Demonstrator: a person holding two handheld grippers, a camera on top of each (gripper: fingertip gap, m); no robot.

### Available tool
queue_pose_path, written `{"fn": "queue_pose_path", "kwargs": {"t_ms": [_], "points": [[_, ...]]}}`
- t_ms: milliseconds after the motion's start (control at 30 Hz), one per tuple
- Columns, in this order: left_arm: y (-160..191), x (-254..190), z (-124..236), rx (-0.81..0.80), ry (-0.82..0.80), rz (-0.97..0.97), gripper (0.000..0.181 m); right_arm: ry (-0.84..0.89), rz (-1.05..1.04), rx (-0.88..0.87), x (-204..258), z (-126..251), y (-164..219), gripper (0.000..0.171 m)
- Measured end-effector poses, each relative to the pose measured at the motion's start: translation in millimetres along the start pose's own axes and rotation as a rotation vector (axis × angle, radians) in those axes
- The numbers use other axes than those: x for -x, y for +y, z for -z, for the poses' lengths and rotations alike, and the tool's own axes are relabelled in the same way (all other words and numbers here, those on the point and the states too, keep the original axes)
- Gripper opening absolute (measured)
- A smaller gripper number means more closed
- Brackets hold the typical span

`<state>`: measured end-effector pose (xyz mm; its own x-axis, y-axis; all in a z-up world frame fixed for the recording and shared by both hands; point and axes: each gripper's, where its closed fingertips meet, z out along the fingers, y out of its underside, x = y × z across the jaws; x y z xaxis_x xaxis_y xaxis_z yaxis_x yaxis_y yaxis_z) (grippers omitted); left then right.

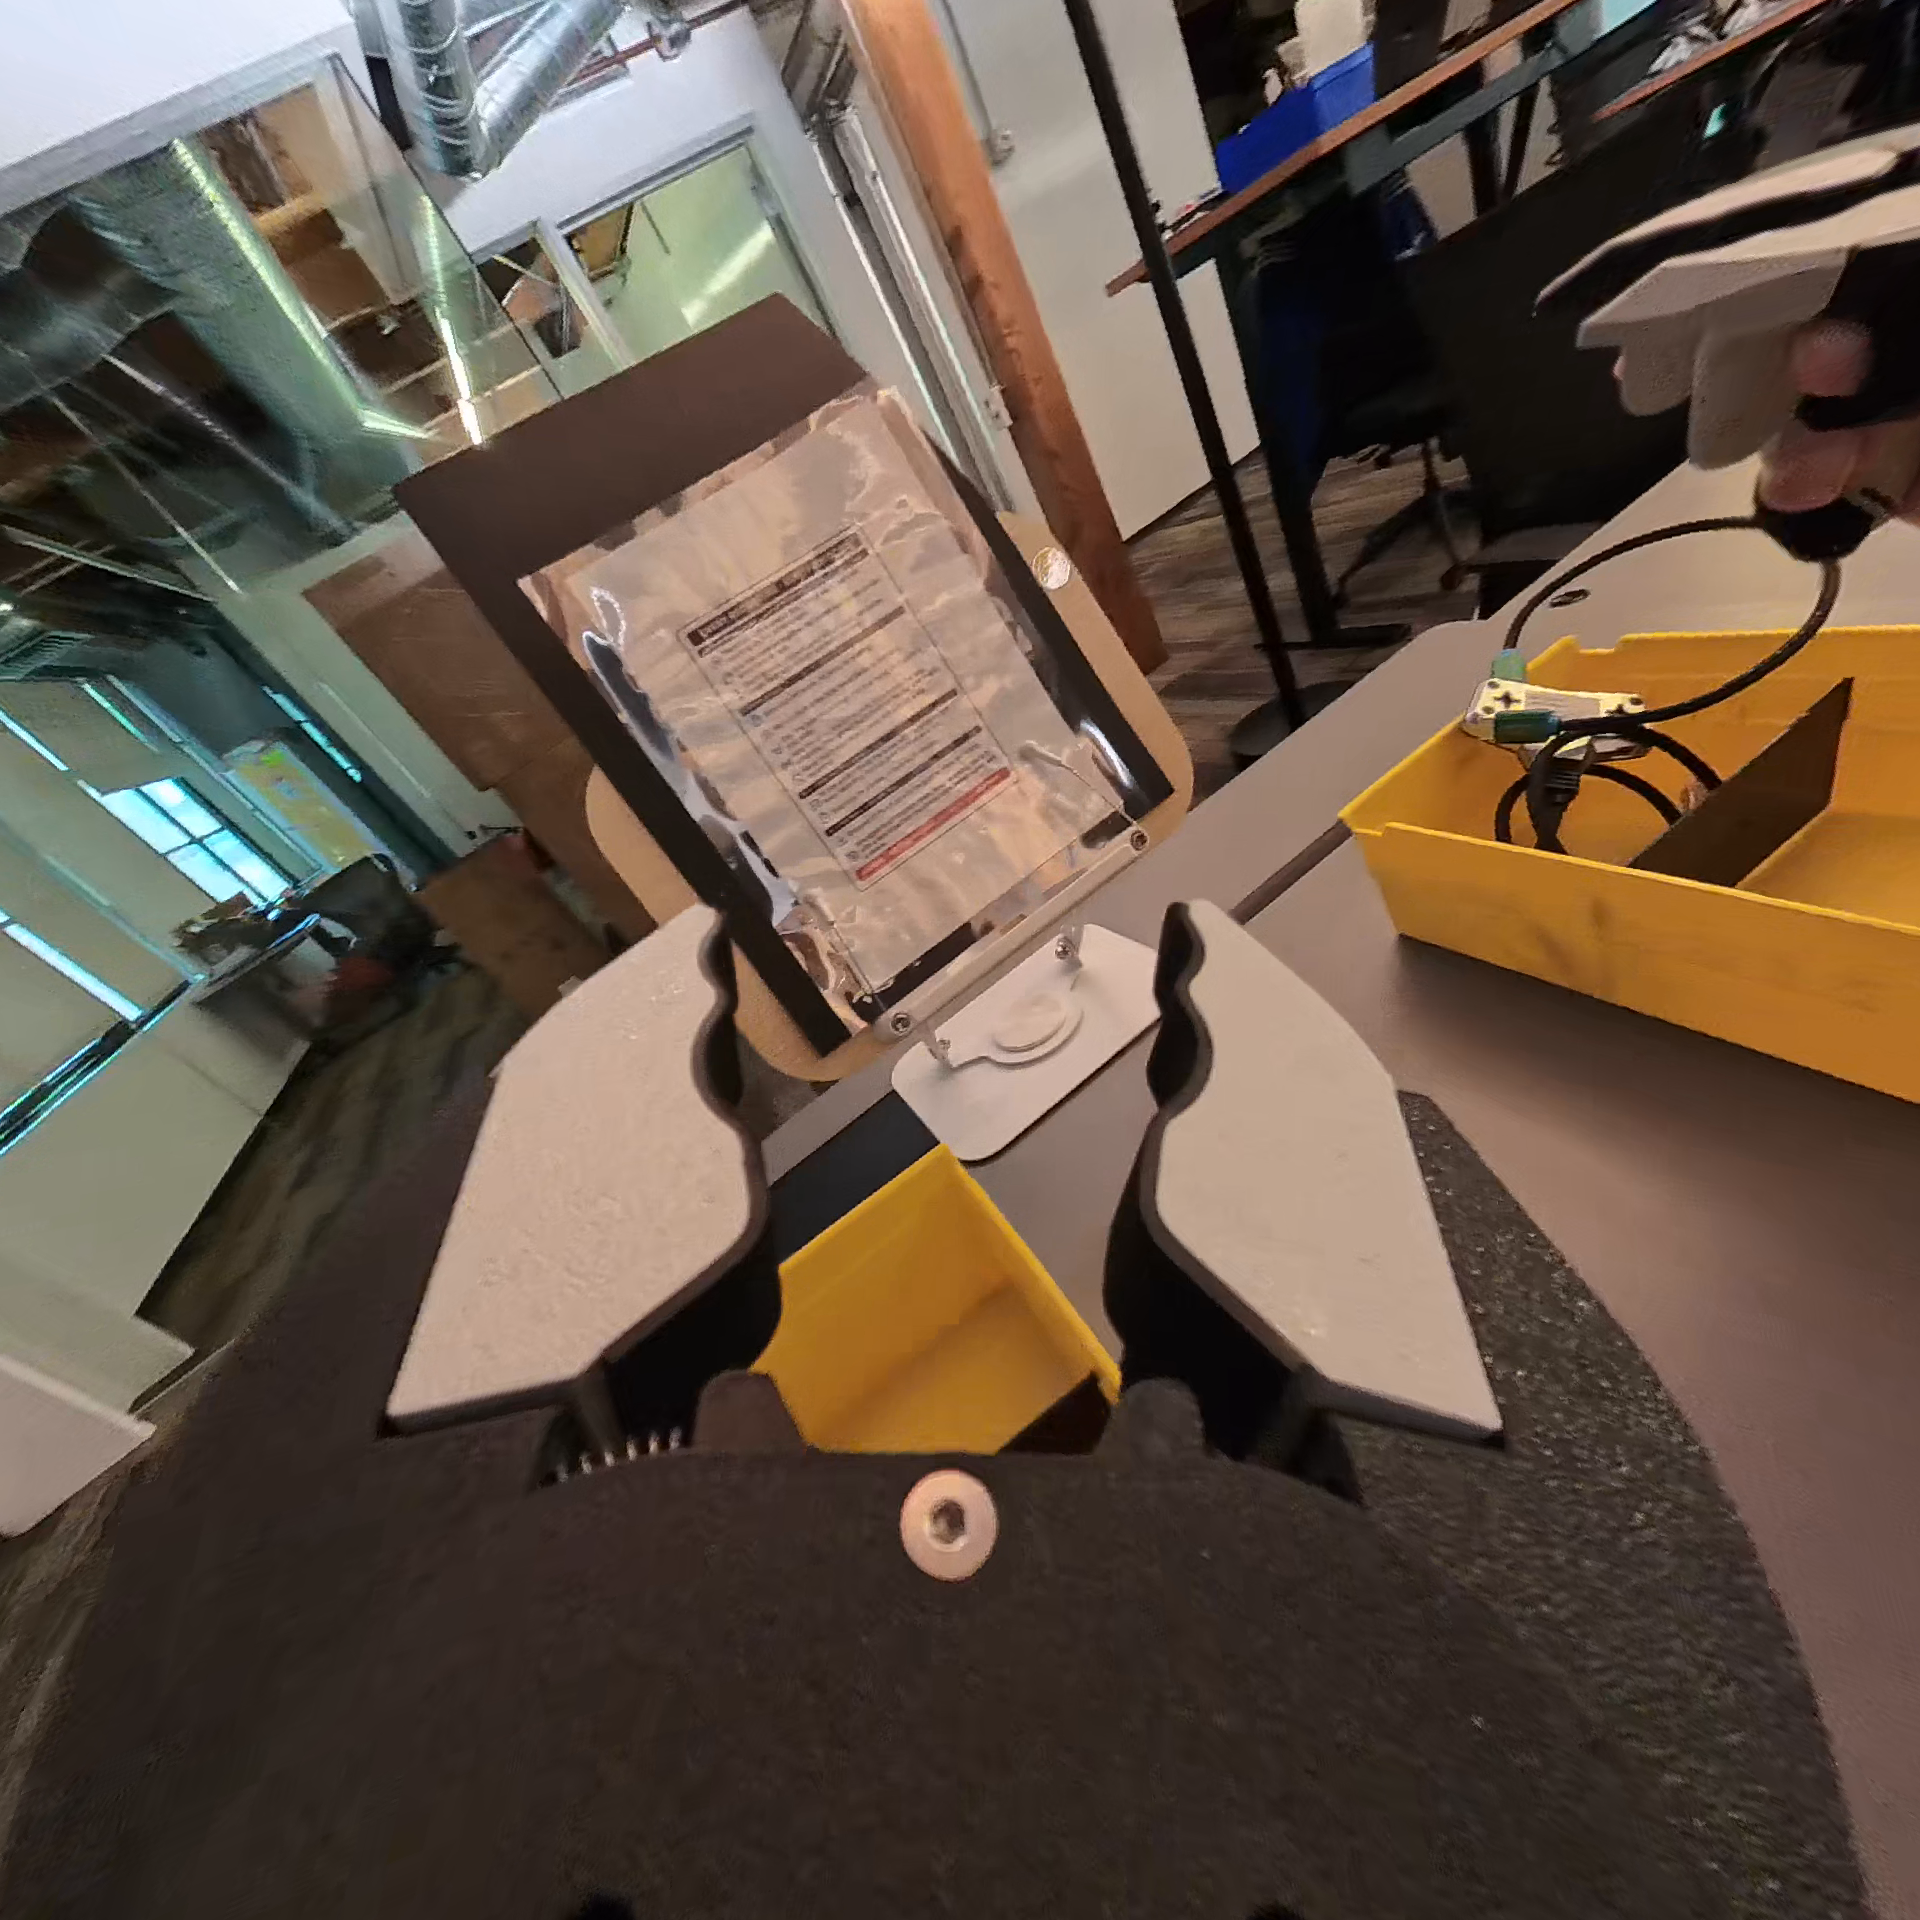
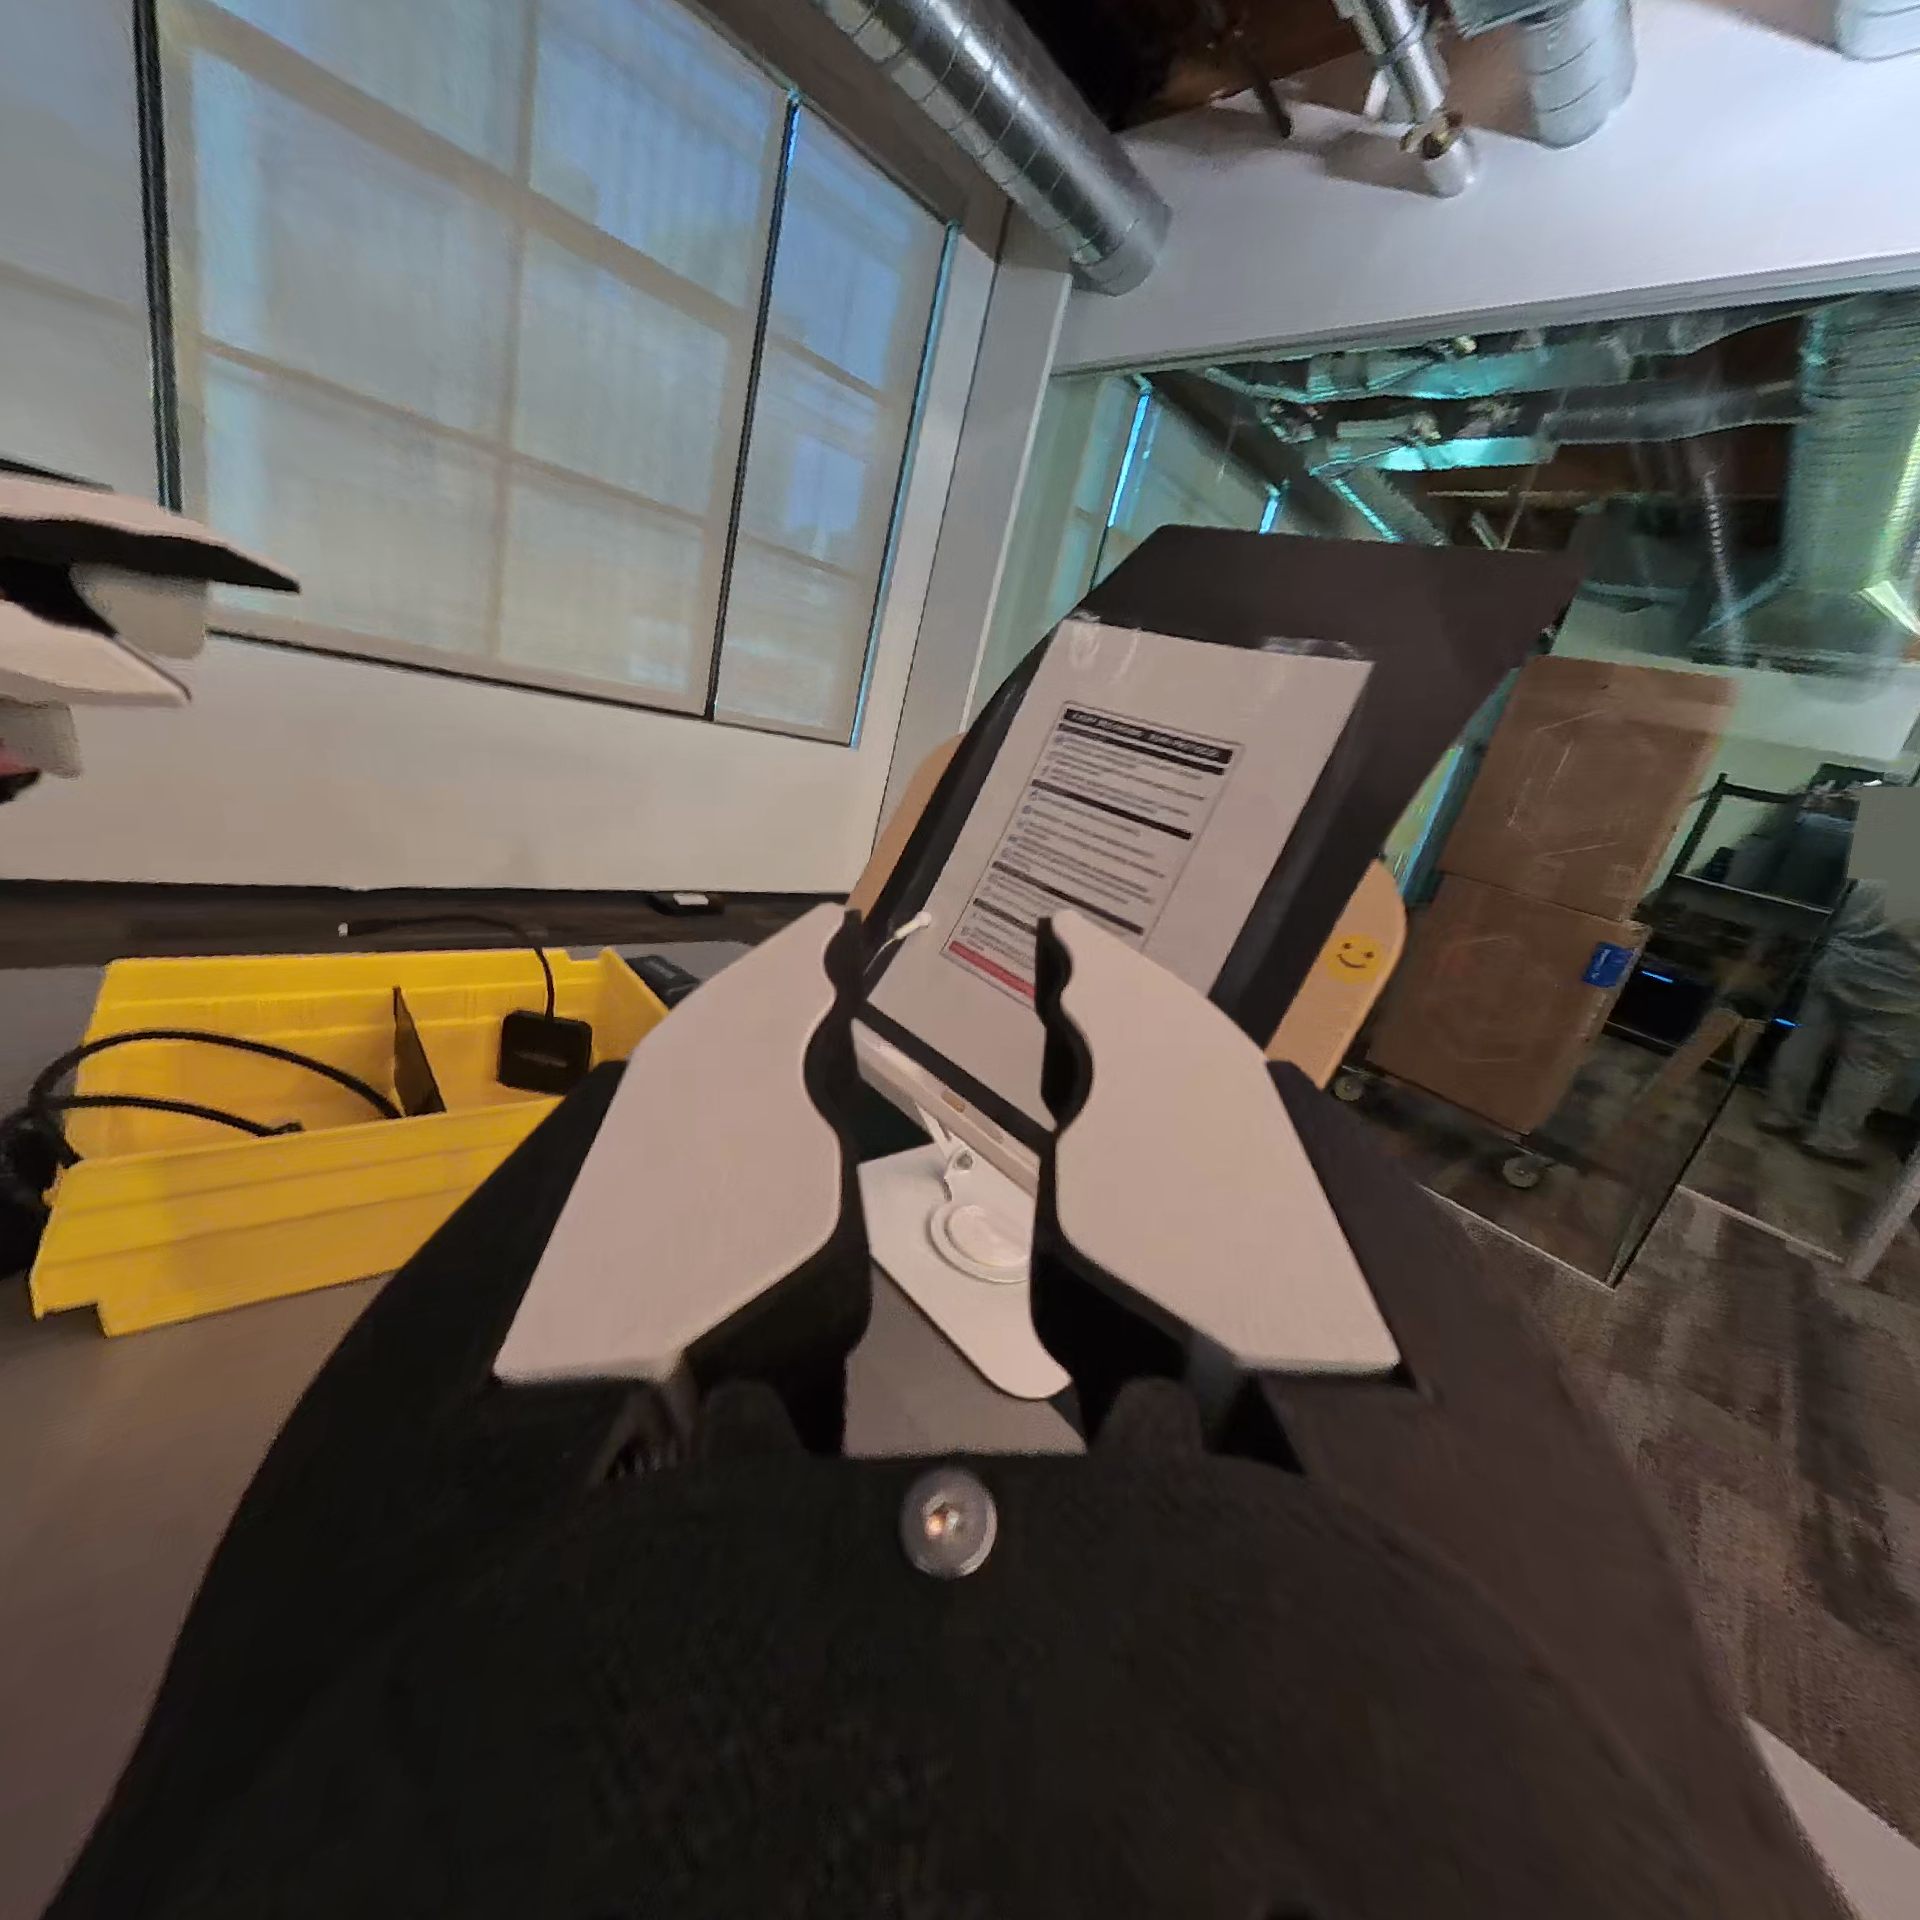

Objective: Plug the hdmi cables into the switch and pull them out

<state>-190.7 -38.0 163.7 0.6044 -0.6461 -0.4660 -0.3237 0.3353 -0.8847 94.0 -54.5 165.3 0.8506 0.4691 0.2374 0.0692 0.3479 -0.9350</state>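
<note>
— Two compartments in the long yellow plastic bin near the grey desk's far edge; which holds the work?

— Farther one: small white switch box, light, likely to skid; steady its body. Thin black HDMI cables are limp; pinch the rigid plugs.

— Jaws?

— Left gripper and right gripper both released, empty.
</note>
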Motion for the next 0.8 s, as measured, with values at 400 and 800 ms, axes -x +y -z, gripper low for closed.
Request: {"fn": "queue_pose_path", "kwargs": {"t_ms": [400, 800], "points": [[154, 46, 19, 0.575, -0.136, -0.176, 0.054, -0.001, 0.225, 0.081, 13, -3, 2, 0.032], [262, 93, -57, 1.118, 0.363, -0.252, 0.047, 0.027, 0.184, 0.1, -7, 2, 13, 0.031]]}}
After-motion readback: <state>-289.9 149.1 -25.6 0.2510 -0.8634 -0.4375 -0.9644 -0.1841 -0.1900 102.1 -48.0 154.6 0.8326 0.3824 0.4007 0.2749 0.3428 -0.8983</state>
